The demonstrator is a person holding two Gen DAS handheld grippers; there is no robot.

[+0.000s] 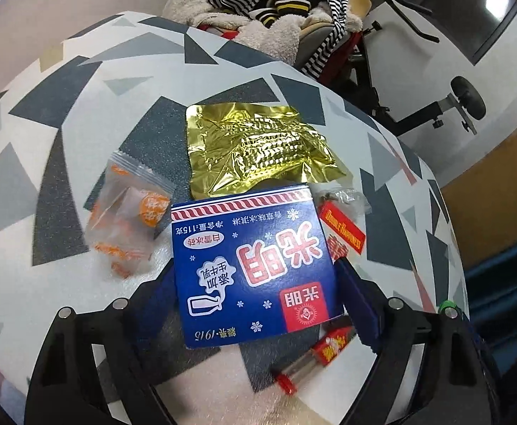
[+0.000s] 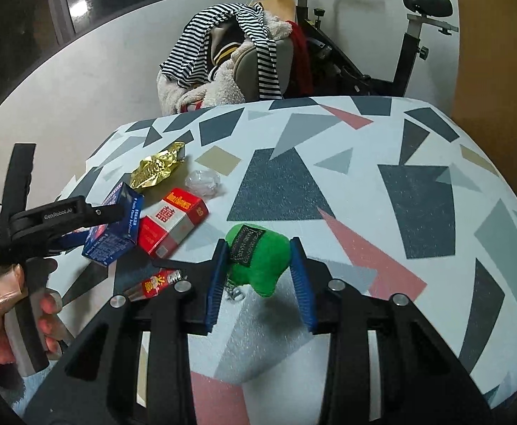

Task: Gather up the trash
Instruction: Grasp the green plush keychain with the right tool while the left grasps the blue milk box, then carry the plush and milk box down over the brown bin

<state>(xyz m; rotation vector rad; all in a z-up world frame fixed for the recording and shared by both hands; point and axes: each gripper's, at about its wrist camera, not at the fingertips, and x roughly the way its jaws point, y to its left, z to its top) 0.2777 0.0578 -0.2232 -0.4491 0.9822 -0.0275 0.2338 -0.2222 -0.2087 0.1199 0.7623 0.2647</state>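
Around the blue ice-cream box (image 1: 255, 265) room is tight: gold foil wrapper (image 1: 258, 148) at twelve o'clock, red cigarette pack (image 1: 345, 228) at two, orange-snack zip bag (image 1: 127, 219) at ten. In the right wrist view, the patterned tabletop (image 2: 400, 194) lies bare from twelve to three o'clock of the green plush toy (image 2: 258, 255).

Blue carton between the left gripper's fingers

The left gripper (image 1: 255, 283) grips a blue carton (image 1: 251, 262) over the patterned table (image 1: 63, 106); gold wrapper (image 1: 258, 148) behind it, orange-filled bag (image 1: 127, 212) left.
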